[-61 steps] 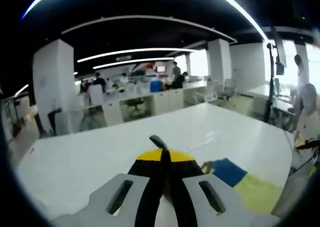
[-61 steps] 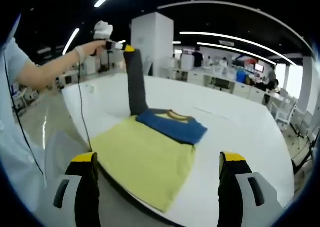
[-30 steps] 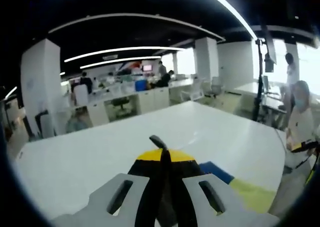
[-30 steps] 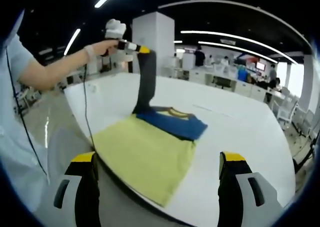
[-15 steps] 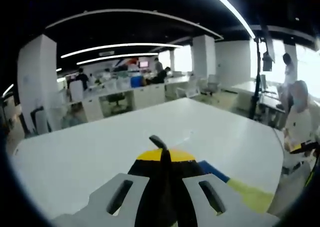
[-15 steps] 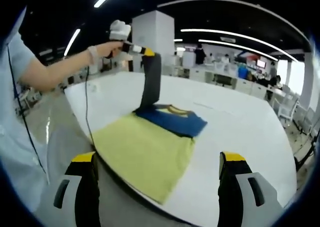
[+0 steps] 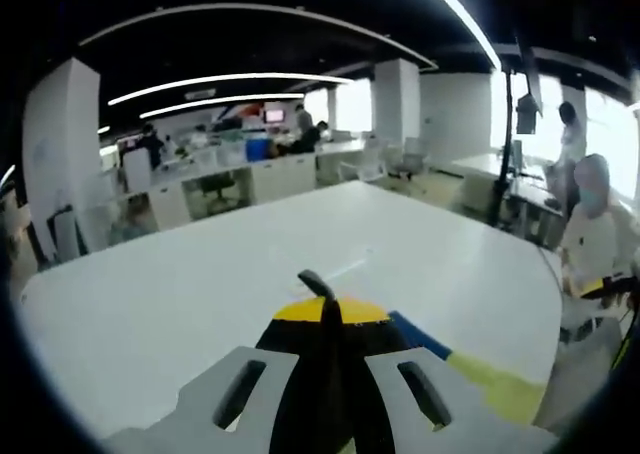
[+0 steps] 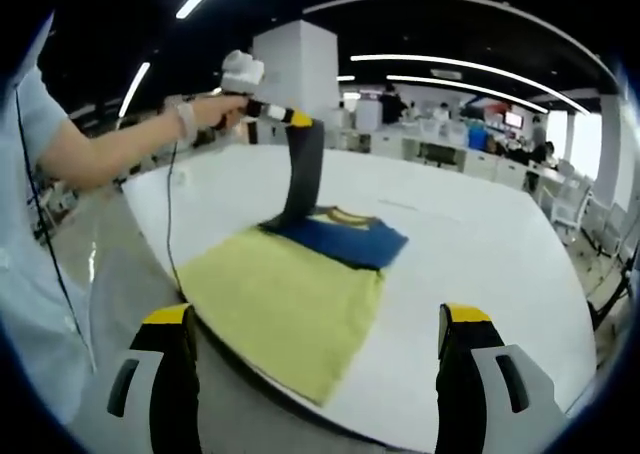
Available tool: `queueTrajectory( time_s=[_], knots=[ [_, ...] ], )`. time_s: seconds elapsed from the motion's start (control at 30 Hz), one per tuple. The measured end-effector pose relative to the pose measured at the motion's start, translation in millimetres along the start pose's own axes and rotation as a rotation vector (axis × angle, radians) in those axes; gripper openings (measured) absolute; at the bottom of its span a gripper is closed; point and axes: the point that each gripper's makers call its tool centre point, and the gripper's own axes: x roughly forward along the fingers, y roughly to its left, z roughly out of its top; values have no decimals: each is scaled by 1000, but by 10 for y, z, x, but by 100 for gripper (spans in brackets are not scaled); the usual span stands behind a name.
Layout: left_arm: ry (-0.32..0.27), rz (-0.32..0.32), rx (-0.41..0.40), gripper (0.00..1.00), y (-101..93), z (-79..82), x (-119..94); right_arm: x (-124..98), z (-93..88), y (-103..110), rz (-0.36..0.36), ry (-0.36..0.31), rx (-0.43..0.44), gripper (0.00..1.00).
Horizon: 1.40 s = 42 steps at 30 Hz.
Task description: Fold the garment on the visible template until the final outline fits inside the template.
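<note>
A dark blue garment with a yellow neckband lies folded at the far end of a yellow-green template on the white table. Its dark sleeve stands lifted, pinched at the top by my left gripper, which a person's hand holds above the garment. In the left gripper view, my left gripper is shut on that dark cloth, with the garment and template low at the right. My right gripper stands open at the table's near edge, holding nothing.
The person's forearm reaches in from the left, and a cable hangs from the hand past the table's edge. A seated person and a stand are beyond the table. Office desks and a white pillar stand behind.
My left gripper has carried the lifted sleeve to the right, over the folded garment. The right gripper has stayed open in the same place.
</note>
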Motion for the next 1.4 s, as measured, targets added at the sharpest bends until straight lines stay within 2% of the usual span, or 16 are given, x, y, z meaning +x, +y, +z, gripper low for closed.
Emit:
queueTrajectory(
  time_s=[0.33, 0.77, 1.13, 1.4],
  knots=[
    [20, -41, -3, 0, -179, -93, 171, -11, -30, -27, -26, 7, 17, 100],
    [69, -82, -21, 0, -339, -318, 399, -20, -80, -4, -49, 17, 36, 100],
    [90, -117, -37, 0, -510, -439, 558, -16, -113, -16, -63, 19, 54, 100],
    [126, -144, -44, 0, -625, -598, 660, 3, -166, -30, -71, 34, 59, 100]
  ],
)
